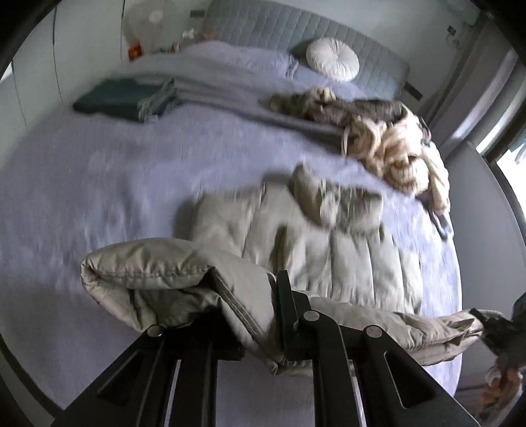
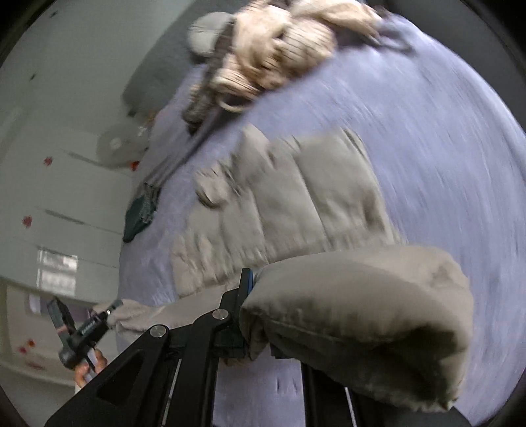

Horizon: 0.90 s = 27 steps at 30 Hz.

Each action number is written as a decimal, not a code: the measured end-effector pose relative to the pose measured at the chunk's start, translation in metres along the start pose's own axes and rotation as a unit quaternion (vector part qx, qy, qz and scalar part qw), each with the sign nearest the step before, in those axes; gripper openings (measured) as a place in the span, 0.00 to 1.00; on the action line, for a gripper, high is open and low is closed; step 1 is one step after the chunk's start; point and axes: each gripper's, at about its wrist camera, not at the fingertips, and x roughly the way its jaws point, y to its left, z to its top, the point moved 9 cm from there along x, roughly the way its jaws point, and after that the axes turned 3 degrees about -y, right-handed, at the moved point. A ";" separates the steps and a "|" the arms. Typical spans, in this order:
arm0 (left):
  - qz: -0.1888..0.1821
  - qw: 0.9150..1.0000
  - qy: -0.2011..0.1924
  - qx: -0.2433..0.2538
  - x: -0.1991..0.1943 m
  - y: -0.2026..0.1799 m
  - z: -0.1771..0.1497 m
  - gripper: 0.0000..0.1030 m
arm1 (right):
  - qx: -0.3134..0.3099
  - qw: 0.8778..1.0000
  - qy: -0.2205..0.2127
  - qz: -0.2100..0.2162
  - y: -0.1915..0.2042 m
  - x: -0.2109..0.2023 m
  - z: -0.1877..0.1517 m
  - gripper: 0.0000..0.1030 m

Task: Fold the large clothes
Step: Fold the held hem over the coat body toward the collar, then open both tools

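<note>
Left wrist view only: round white cushion (image 1: 332, 59) against the grey headboard (image 1: 296, 29) far ahead, folded dark-teal garment (image 1: 111, 98) ahead-left, cream knit pile (image 1: 391, 147) ahead-right. Right wrist view only: wall with red spots off to its left, and a hand (image 2: 88, 368) on the left gripper's handle.

Left gripper (image 1: 250, 295): closed down on a bunched edge of the puffer jacket (image 1: 328, 239); fabric wraps its left finger. Right gripper (image 2: 296, 295): clamped on the other bunched edge, right finger buried in padding.

Jacket: beige-grey, quilted, body spread just ahead of both tools on the lavender bedspread (image 1: 98, 184), near edge lifted and strung between them. Heavy motion blur.
</note>
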 end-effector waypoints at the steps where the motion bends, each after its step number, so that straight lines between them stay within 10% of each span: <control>1: 0.003 1.000 -0.005 0.000 0.004 -0.002 0.009 0.16 | -0.012 1.000 0.000 0.002 0.007 0.004 0.016 0.08; 11: 0.049 0.998 0.023 0.015 0.135 0.004 0.076 0.16 | -0.021 0.998 0.028 -0.045 0.008 0.112 0.119 0.08; 19: 0.078 0.995 0.066 0.016 0.249 0.021 0.054 0.16 | 0.049 0.996 0.033 -0.065 -0.054 0.207 0.124 0.08; 27: 0.069 0.996 0.056 0.012 0.274 0.023 0.054 0.17 | 0.045 0.998 0.025 -0.043 -0.065 0.233 0.126 0.10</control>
